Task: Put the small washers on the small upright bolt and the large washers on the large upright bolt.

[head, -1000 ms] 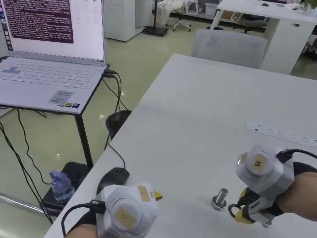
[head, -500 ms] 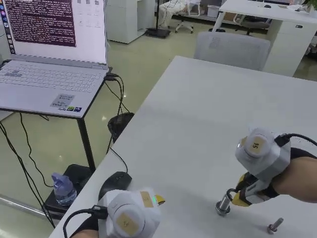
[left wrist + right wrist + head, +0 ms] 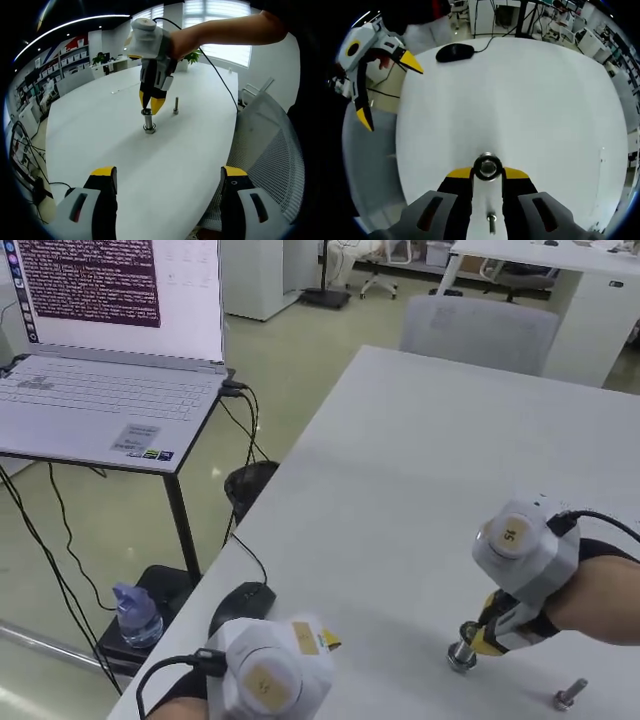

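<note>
Presently on the long white bench (image 3: 400, 470):

- One large upright silver steel bolt (image 3: 462, 654), standing on its head near the bench's near edge.
- One small upright silver bolt (image 3: 567, 697), standing apart from the large one, to its right in the head view.
- Right tongs (image 3: 473, 638): yellow-tipped and pointing straight down over the large bolt. The tips pinch one round silver metal washer (image 3: 487, 167) from both sides. The washer sits level with the bolt's top end. Whether it is already around the thread cannot be told.
- Left tongs (image 3: 168, 177): yellow-tipped and spread wide, with bare bench between the jaws. They are held low at the near left of the bench, well apart from both bolts and aimed toward them.
- One black computer mouse (image 3: 240, 602) with its cable, at the bench's left edge.

Off the bench:

- One open silver laptop (image 3: 100, 400), screen lit, on a black stand to the left.
- One pale blue spray bottle (image 3: 135, 612), below the stand.
- One grey office chair (image 3: 480, 335), at the bench's far end.
</note>
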Action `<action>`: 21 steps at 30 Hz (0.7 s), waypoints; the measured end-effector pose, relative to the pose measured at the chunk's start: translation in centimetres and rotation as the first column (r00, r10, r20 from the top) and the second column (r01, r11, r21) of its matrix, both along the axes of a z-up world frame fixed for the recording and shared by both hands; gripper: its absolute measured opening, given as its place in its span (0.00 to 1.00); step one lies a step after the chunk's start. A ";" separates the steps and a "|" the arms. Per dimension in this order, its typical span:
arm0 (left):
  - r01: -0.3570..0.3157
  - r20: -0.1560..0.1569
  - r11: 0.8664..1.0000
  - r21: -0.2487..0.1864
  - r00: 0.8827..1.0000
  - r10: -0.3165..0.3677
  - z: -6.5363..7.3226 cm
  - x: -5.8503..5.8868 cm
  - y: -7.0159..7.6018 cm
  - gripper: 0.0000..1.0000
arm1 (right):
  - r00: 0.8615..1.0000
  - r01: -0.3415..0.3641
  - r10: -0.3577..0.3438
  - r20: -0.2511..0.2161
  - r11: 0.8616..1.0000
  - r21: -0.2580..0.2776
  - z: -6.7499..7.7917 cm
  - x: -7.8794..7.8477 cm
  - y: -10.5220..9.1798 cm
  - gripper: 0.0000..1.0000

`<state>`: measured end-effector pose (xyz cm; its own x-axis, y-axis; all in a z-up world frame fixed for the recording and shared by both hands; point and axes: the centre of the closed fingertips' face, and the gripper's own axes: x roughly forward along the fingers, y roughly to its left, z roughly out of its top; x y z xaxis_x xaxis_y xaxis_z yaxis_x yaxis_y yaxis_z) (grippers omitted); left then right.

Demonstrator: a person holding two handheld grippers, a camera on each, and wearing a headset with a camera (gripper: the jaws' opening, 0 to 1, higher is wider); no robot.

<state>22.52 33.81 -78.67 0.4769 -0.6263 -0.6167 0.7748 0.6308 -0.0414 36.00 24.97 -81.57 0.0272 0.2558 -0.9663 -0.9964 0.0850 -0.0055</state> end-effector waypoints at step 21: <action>-0.012 -0.015 1.000 -0.005 1.000 0.012 -0.6 0.0 0.5 0.84 | 1.000 -0.010 0.009 -0.019 0.999 -0.052 -3.2 0.1 0.0 0.22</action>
<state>22.55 34.32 -79.25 0.4753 -0.6237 -0.6206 0.7664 0.6399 -0.0561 36.08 24.99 -84.79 0.0069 0.2052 -0.9787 -0.9971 0.0752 0.0087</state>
